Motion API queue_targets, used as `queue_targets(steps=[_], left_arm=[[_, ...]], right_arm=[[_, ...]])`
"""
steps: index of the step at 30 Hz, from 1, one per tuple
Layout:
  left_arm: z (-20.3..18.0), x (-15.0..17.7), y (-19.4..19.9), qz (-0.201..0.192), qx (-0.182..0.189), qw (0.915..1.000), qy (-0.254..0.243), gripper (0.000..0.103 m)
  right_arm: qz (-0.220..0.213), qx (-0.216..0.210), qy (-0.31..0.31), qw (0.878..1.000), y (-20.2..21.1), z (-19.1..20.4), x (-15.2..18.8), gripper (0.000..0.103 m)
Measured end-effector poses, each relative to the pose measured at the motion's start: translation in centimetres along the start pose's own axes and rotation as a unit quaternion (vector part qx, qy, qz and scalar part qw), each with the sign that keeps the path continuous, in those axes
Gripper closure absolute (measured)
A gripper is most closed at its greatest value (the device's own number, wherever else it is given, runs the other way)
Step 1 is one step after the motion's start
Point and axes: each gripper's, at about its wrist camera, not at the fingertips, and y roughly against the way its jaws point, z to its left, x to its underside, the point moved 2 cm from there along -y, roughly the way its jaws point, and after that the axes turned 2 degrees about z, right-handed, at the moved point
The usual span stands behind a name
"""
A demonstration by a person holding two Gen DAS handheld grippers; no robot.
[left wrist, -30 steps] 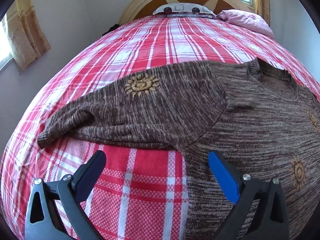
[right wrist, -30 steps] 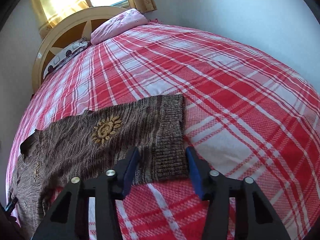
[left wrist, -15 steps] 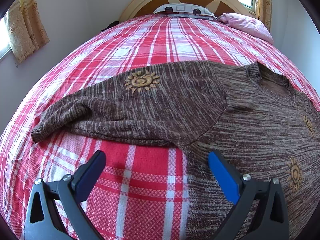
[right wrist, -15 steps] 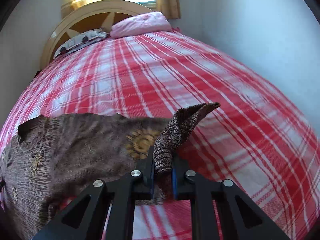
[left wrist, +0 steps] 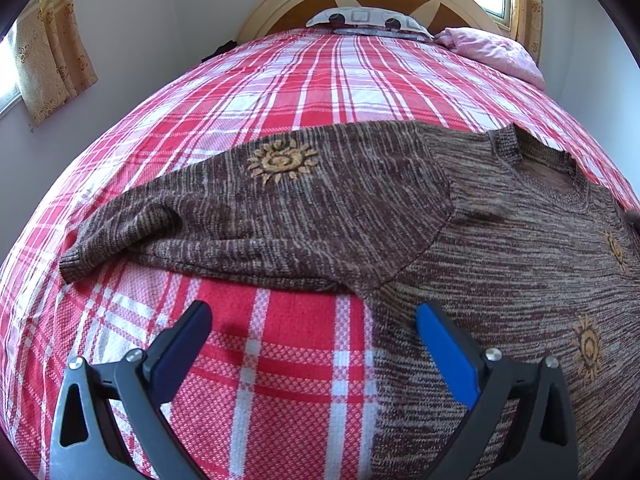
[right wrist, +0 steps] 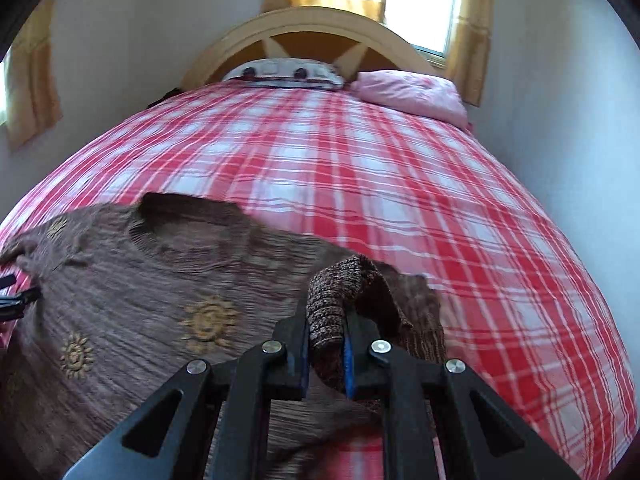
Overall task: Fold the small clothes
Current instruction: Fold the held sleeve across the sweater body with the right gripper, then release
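A small brown knit sweater (left wrist: pixel 500 240) with gold sun patches lies flat on a red plaid bed (left wrist: pixel 320 80). Its left sleeve (left wrist: pixel 224 216) stretches out to the left, cuff (left wrist: pixel 74 262) near the bed's left side. My left gripper (left wrist: pixel 312 332) is open and empty, just in front of the armpit, above the bedspread. In the right wrist view my right gripper (right wrist: pixel 326 344) is shut on the ribbed cuff of the right sleeve (right wrist: pixel 332 300) and holds it lifted over the sweater body (right wrist: pixel 140 300), the sleeve bunched behind the jaws.
A wooden headboard (right wrist: pixel 304 36) with a patterned pillow (right wrist: pixel 288 72) and a pink pillow (right wrist: pixel 412 92) stands at the far end. White walls lie close on both sides. Curtained windows (left wrist: pixel 52 52) sit left and behind the headboard.
My right gripper closed on the right sleeve cuff, lifted it and carried it leftward over the sweater body. My left gripper stayed open and shifted only slightly.
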Motion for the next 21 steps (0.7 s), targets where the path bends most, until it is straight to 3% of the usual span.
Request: queue_targets(steps=[4,7,8,9,10,13,17,19,21], left_arm=[[0.0,0.1,0.0,0.000,0.000,1.0000,0.000,0.000],[0.0,0.1,0.0,0.000,0.000,1.0000,0.000,0.000],[0.0,0.1,0.0,0.002,0.001,1.0000,0.001,0.000],[0.1,0.1,0.0,0.002,0.003,1.0000,0.002,0.000],[0.1,0.1,-0.1,0.003,0.004,1.0000,0.003,0.000],[0.4,0.1,0.1,0.007,0.012,0.9999,0.008,0.000],[-0.5,-0.1,3.2,-0.024,0.004,0.9997,0.001,0.000],[-2.0,-0.2,4.9,-0.041,0.015,0.9990,-0.012,0.000],[-5.1,-0.4,6.8,-0.052,0.038,0.9970,-0.042,0.000]], right_arm=[[0.010,-0.014,0.042,0.999,-1.3,4.2,0.4,0.091],[0.056,-0.055,0.066,0.995,-3.2,6.4,1.7,0.088],[0.074,-0.064,0.074,0.992,-3.8,6.9,2.2,0.076],[0.084,-0.072,0.078,0.991,-4.0,7.2,2.6,0.051],[0.088,-0.081,0.077,0.990,-3.9,7.4,3.1,0.039],[0.066,-0.120,0.050,0.989,-1.3,6.2,4.8,0.037],[0.037,-0.120,0.001,0.992,3.0,2.6,7.4,0.037],[0.027,-0.103,-0.016,0.994,4.7,0.5,9.0,0.037],[0.017,-0.060,-0.033,0.997,5.7,-1.6,10.3,0.037]])
